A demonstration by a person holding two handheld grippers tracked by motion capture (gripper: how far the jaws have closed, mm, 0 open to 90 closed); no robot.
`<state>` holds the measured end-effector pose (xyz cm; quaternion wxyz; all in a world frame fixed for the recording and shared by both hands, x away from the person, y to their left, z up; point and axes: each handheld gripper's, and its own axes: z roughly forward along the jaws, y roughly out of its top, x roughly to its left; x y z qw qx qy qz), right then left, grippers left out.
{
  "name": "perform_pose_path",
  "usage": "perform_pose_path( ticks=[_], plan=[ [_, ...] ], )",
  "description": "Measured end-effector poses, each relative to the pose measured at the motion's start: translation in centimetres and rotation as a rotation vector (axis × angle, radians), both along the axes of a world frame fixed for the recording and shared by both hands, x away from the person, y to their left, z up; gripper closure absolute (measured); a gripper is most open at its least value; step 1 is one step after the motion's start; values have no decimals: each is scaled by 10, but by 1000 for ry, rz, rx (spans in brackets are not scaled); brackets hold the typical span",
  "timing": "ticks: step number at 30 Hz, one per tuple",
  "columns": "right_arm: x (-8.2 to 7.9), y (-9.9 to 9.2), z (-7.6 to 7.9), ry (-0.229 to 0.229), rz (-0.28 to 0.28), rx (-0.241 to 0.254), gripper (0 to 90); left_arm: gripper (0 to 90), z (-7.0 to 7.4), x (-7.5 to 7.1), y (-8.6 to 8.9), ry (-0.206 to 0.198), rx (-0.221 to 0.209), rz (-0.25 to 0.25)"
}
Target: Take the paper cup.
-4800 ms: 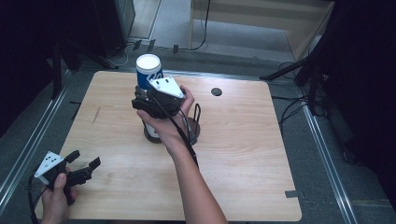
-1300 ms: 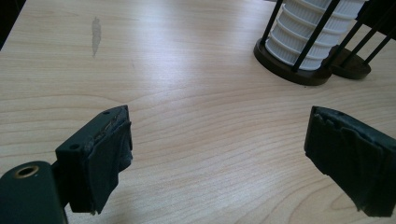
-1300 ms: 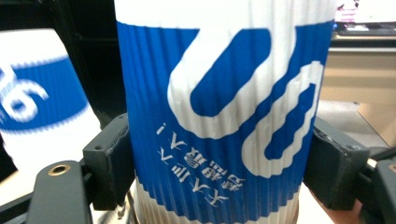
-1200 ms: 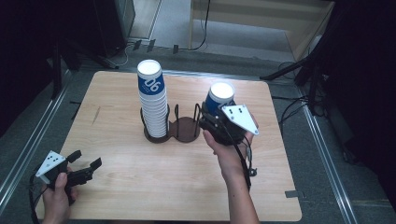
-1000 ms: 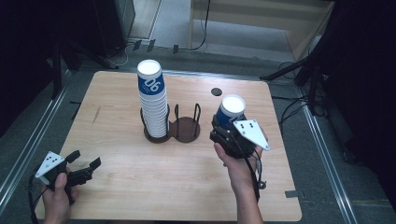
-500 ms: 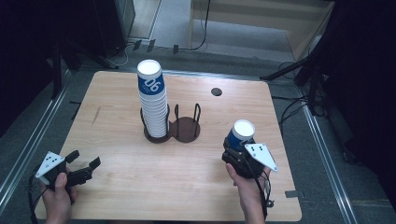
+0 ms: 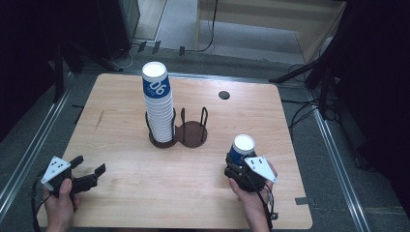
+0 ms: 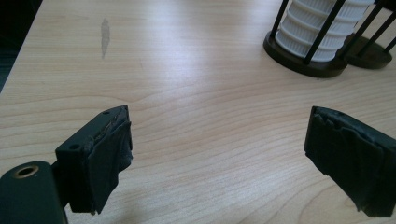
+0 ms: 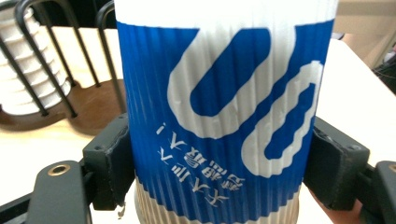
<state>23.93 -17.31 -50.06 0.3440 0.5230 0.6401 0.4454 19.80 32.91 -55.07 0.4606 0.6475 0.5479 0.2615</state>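
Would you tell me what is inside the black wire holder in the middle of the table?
A tall stack of cups fills the left ring of the holder; the right ring is bare. The stack hides the base beneath it.

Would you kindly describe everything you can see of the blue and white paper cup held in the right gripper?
The blue and white ribbed paper cup stands upside down, its white base facing up, printing inverted. Its corrugated wall carries a large white looping logo on blue above small white characters, with a plain whitish band at the bottom. The right gripper is shut on it, one black pad pressing each side. It sits at the near right of the light wooden table; whether it touches the tabletop I cannot tell.
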Motion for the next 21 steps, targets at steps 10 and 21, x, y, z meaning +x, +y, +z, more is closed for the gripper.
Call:
perform_pose_path(
  ticks=[10, 21],
  plan=[
    [-2, 30, -15, 20, 65, -74, 205, 84, 9, 6, -14, 33, 33, -42],
    [-9, 62, -22, -3, 110, -177, 204, 84, 31, 9, -56, 3, 2, -177]
  ],
)
